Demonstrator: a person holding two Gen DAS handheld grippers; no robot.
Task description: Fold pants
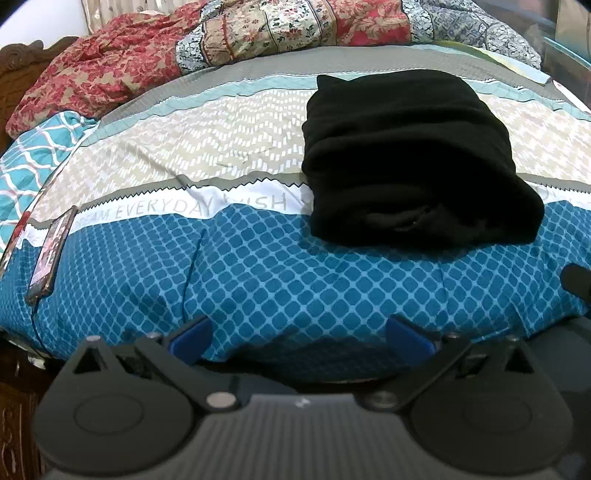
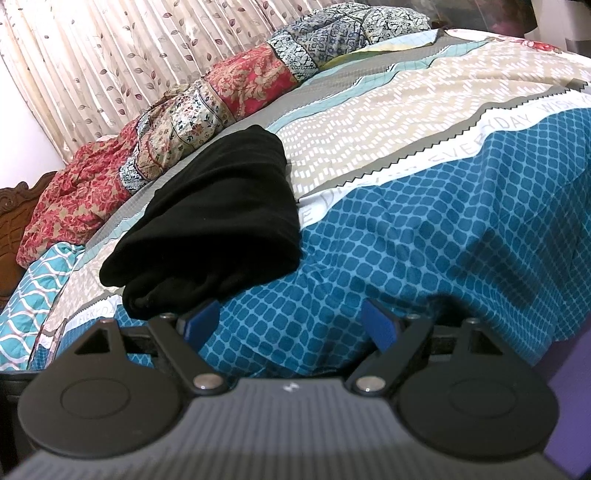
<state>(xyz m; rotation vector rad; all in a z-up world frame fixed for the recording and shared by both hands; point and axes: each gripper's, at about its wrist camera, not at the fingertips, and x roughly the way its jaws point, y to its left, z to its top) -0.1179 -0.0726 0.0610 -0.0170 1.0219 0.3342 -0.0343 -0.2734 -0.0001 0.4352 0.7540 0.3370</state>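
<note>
Pants (image 1: 413,162), black, one item: lying on the bed (image 1: 258,280) as a compact stacked bundle of several layers, straddling the beige patterned band and the blue diamond-print band of the bedspread, nearer the front edge than the far side. Judged already folded, with little or nothing of the task left.

Left gripper (image 1: 299,332): jaws spread wide, blue pads apart, nothing between them; it hangs over the blue print at the bed's edge, well short of the bundle.

Right gripper (image 2: 291,321): jaws likewise spread and empty; its left pad shows just beside the near corner of the pants in the right wrist view, though whether it touches the cloth cannot be told from this low angle.

Handling note: if any tidying remains, the sound course is probably to square the stack. Approach from the sides, press the near rounded fold flat, and avoid pinching a single top layer, which would drag the pile open. The layers at the near edge look slightly uneven, so a light push rather than a lift should serve.

Writing: the white strip of the bedspread reads "EVERYDAY" and "WISH", with partial letters before "EVERYDAY". No brand marks are legible on the pants or grippers.

Other items: phone (image 1: 50,254) at the bed's left edge; patchwork floral quilt (image 1: 229,33) bunched along the far side; leaf-print curtain (image 2: 110,62) behind.
</note>
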